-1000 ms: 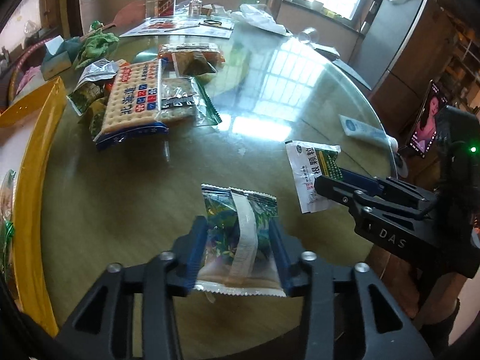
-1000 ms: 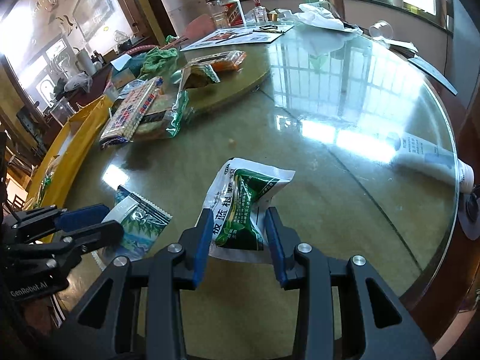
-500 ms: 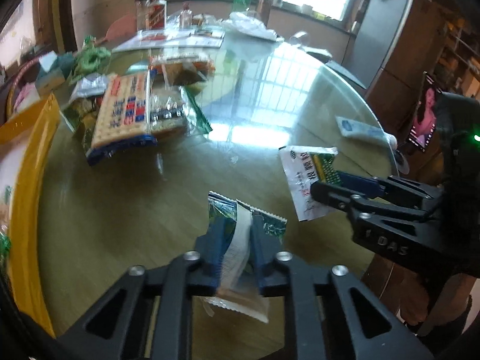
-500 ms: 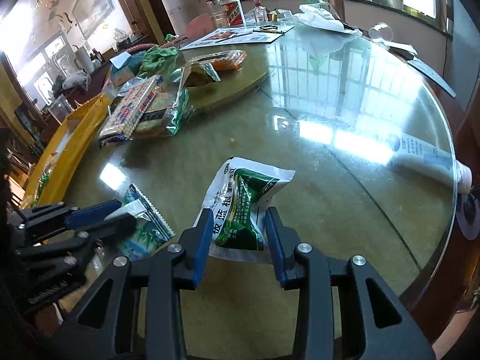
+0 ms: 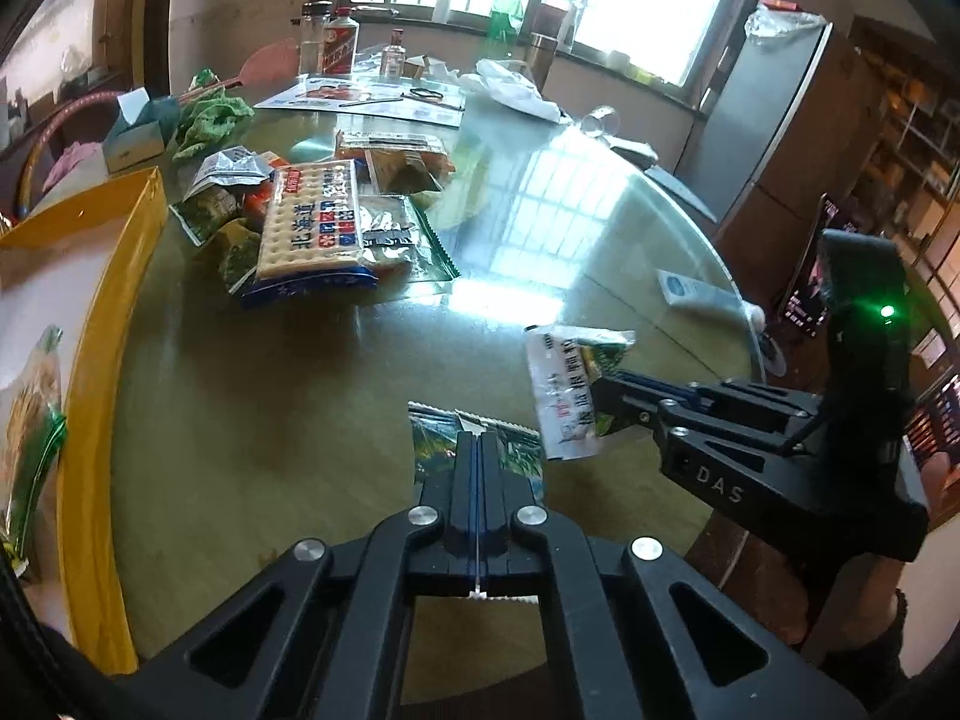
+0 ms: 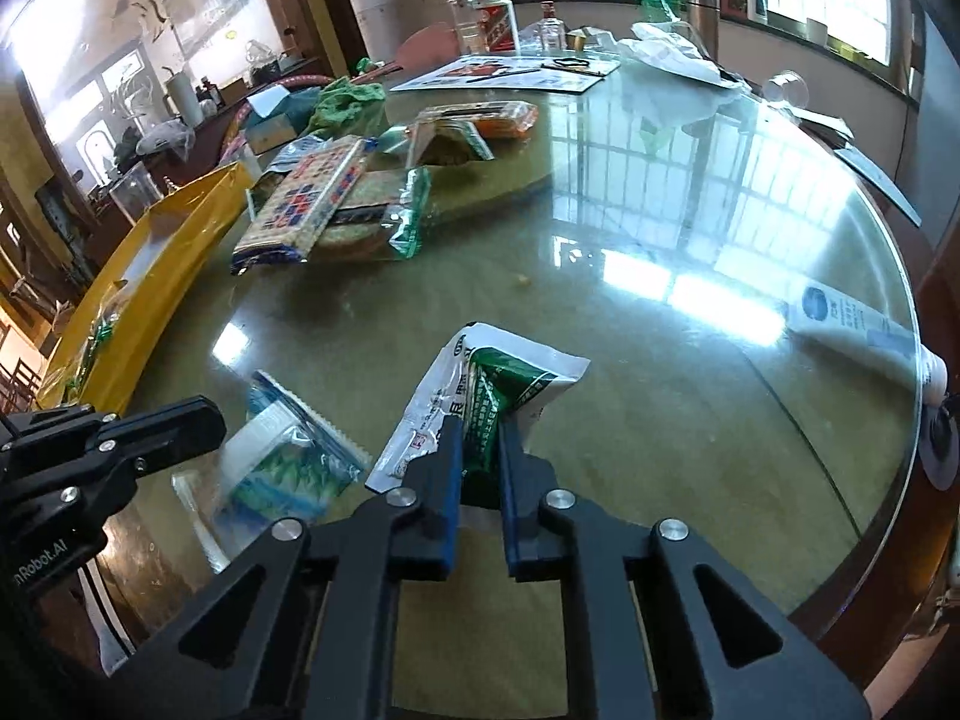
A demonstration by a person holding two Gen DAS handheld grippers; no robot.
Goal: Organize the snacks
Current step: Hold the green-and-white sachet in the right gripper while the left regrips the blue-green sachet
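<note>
My left gripper is shut on a green-and-blue snack packet and holds it above the glass table; it also shows in the right wrist view. My right gripper is shut on a white-and-green sachet, lifted off the table; the sachet also shows in the left wrist view. A pile of snacks with a cracker pack lies at the far left. A yellow tray stands at the left edge with a green packet in it.
A white tube lies near the table's right edge. Bottles, papers, a tissue box and a green cloth stand at the back. A fridge is to the right.
Both grippers closed on their packets and lifted them off the table. The left gripper went from open around its packet to fully shut; the right squeezed the sachet.
</note>
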